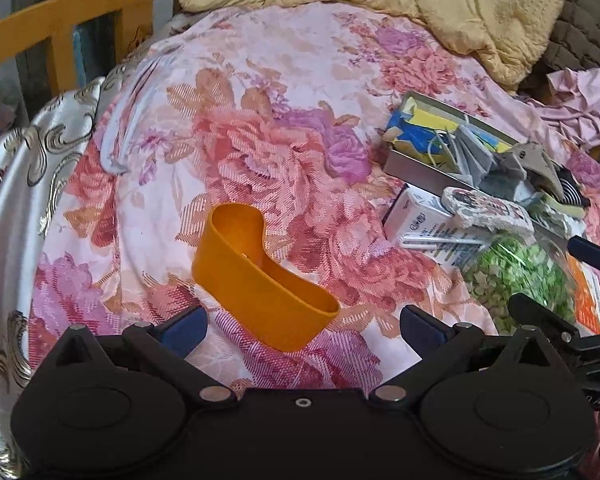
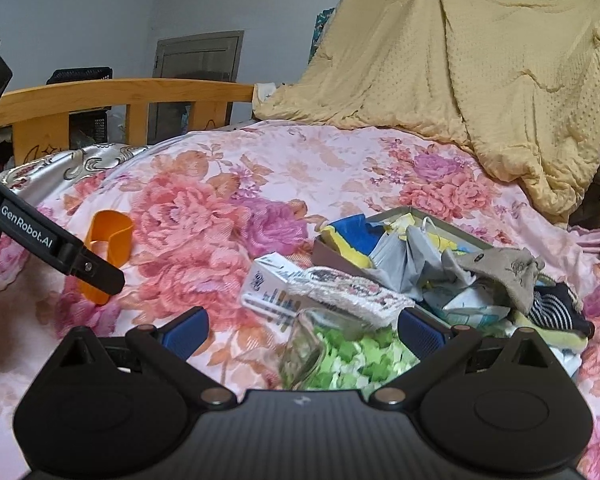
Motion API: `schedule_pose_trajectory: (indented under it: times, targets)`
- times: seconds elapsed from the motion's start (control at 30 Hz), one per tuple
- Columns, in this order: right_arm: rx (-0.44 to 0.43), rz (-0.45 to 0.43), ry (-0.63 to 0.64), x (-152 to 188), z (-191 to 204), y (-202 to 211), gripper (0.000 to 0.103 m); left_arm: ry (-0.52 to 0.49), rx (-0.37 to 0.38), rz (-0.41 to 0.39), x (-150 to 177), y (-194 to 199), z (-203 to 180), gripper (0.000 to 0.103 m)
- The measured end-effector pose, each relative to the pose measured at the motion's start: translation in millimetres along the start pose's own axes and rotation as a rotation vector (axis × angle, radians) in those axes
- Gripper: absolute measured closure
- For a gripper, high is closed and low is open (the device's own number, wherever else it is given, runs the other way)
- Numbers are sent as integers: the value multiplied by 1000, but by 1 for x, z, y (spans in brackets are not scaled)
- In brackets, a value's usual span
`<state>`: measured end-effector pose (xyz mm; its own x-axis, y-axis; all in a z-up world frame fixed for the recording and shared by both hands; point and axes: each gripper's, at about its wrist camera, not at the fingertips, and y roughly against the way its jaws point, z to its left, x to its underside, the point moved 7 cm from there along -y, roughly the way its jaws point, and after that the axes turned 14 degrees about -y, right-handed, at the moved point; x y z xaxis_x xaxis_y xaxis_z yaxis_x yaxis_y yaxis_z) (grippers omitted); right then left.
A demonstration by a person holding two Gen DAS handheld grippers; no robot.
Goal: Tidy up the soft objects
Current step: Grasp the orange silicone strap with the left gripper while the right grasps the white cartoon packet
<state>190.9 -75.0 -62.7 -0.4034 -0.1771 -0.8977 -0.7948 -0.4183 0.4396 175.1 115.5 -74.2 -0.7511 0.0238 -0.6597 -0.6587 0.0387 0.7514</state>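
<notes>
Both claws stand wide and hold nothing. The left gripper (image 1: 302,322) hovers over the floral bedspread (image 1: 260,120), with an orange bent plastic holder (image 1: 260,280) lying just ahead at twelve o'clock between its jaws. The right gripper (image 2: 302,326) has a clear jar of green bits (image 2: 340,354) directly before it, and a white carton (image 2: 268,288) and a knitted pad (image 2: 352,294) lie just beyond. At one o'clock sits the grey tray (image 2: 416,216), heaped with cloths and a beige sock (image 2: 504,270). This looks like the approach step: next, one claw must pick a soft piece, descend, and close gently.
</notes>
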Motion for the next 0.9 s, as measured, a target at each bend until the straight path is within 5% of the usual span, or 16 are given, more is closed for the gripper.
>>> schedule_pose_trajectory:
  times: [0.63,0.9]
  targets:
    - [38,-6,-17,-12,-10,-26,0,46,-13,36,-6,-25,9,2]
    - [45,49,109,-8,-8,-47,1,50,-29,39,-4,-29,13,16]
